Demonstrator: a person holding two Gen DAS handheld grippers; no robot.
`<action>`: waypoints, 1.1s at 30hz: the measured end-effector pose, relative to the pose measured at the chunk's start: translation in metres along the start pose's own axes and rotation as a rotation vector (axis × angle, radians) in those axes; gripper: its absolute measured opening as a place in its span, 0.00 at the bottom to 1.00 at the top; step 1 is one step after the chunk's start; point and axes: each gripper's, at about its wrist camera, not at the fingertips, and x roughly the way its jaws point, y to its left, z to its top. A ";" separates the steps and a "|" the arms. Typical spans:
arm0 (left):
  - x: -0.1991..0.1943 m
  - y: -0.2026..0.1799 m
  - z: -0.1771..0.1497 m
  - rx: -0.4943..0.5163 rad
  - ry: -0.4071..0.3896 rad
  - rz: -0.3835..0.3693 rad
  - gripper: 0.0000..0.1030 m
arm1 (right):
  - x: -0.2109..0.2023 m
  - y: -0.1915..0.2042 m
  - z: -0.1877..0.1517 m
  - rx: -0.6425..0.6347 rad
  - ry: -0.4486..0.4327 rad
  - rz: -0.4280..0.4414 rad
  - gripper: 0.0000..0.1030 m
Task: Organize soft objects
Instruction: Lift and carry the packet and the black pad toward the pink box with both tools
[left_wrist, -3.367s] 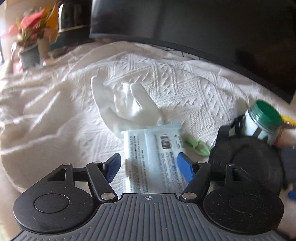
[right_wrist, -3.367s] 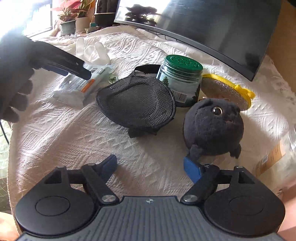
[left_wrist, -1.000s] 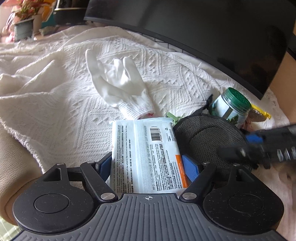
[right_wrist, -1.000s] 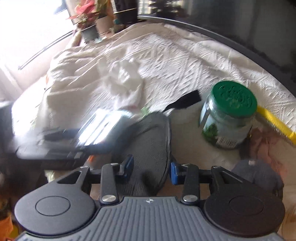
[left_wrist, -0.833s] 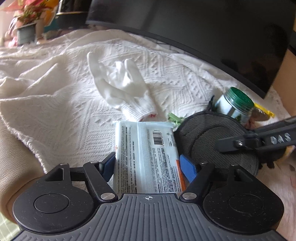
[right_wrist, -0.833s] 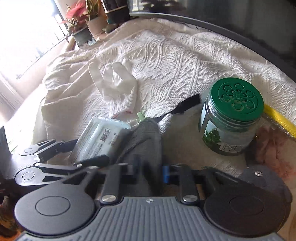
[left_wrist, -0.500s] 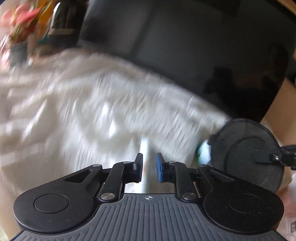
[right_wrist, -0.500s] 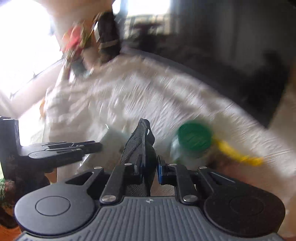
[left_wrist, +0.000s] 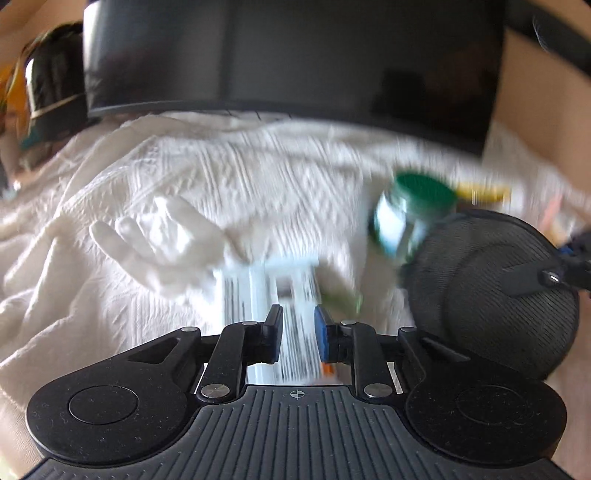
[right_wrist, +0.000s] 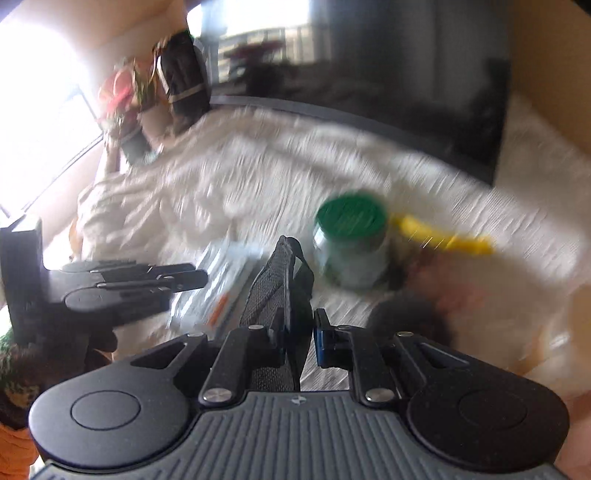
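A white textured cloth (left_wrist: 258, 177) covers the surface, running back to the lower edge of a dark curved screen (left_wrist: 295, 55) and dropping away in folds at the left; between the white glove (left_wrist: 162, 236) and the green-lidded jar (left_wrist: 413, 214) lies a broad bare stretch of cloth. The left gripper (left_wrist: 298, 334), its jaws having just eased open a little after closing, is clamped on a flat packet of wipes (left_wrist: 273, 291), a pale, printed pouch with an orange patch near the pads (the print is smeared by motion blur). From the right wrist view the packet (right_wrist: 221, 284) juts forward from that gripper, raised off the cloth. The right gripper (right_wrist: 299, 338) is closed on a black mesh pad (right_wrist: 280, 295), held edge-on between the blue pads; in the left wrist view it shows as a round, dark, finely ribbed disc (left_wrist: 491, 306) hanging clear of the cloth at the right, just in front of the jar. Beyond the jar lies something yellow (right_wrist: 443, 232), and a dark furry thing (right_wrist: 402, 314) sits low beside the right gripper, too blurred to make out. A potted plant with red leaves (right_wrist: 122, 92) stands at the far left corner by the bright window.
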 end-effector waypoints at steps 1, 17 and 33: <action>0.005 -0.005 -0.005 0.023 0.016 0.015 0.21 | 0.011 0.003 -0.004 -0.008 0.018 -0.003 0.14; 0.029 0.010 -0.002 -0.046 -0.004 0.085 0.83 | 0.046 0.013 -0.040 -0.144 0.107 -0.046 0.29; 0.043 0.015 -0.003 -0.103 0.050 -0.020 0.78 | 0.051 0.020 -0.036 -0.155 0.109 0.003 0.21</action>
